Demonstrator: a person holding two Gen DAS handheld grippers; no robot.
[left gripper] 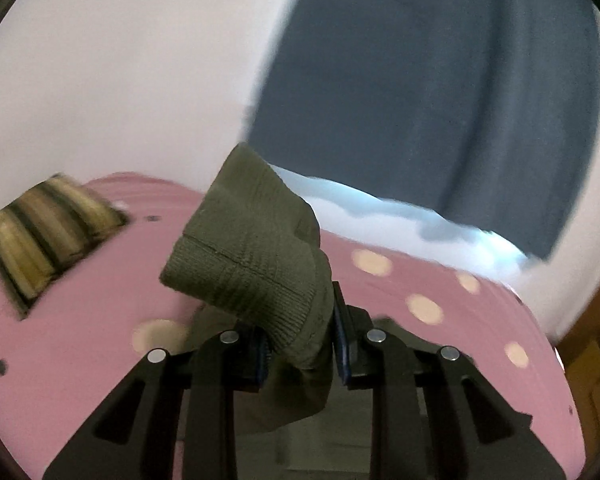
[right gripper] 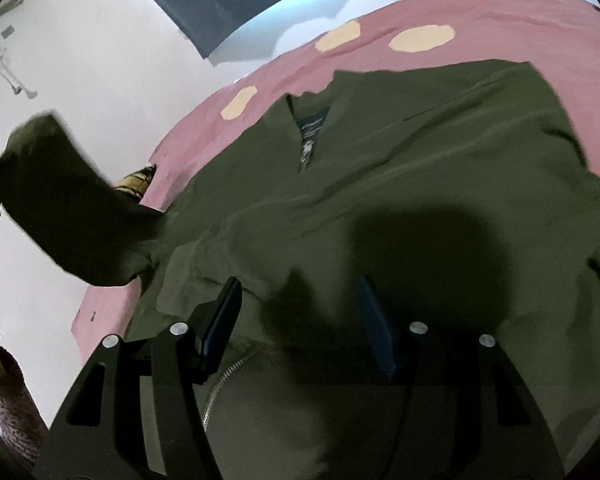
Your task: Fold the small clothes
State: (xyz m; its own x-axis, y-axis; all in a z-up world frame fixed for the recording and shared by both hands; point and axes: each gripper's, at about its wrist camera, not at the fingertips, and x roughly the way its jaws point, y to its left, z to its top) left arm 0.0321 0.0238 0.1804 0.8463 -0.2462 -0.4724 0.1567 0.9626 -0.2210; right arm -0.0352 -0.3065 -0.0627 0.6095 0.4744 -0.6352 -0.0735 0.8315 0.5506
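Observation:
An olive green jacket [right gripper: 400, 168] lies spread on a pink bedspread [right gripper: 380, 52] with cream dots, its collar and label facing up. My left gripper [left gripper: 300, 344] is shut on the jacket's ribbed sleeve cuff [left gripper: 244, 248], which stands up above its pads. In the right wrist view that sleeve [right gripper: 72, 208] is lifted off the bed at the left, blurred. My right gripper [right gripper: 298, 284] hovers open just over the jacket's lower part with nothing between its fingers, beside a metal zipper [right gripper: 228, 376].
A folded cloth with brown and cream stripes [left gripper: 48, 240] lies near the bed's far edge. A dark blue hanging fabric [left gripper: 440, 100] and pale blue bedding [left gripper: 380, 212] are behind the bed, against a white wall. A brown textured post [right gripper: 12, 412] stands at the bed's left.

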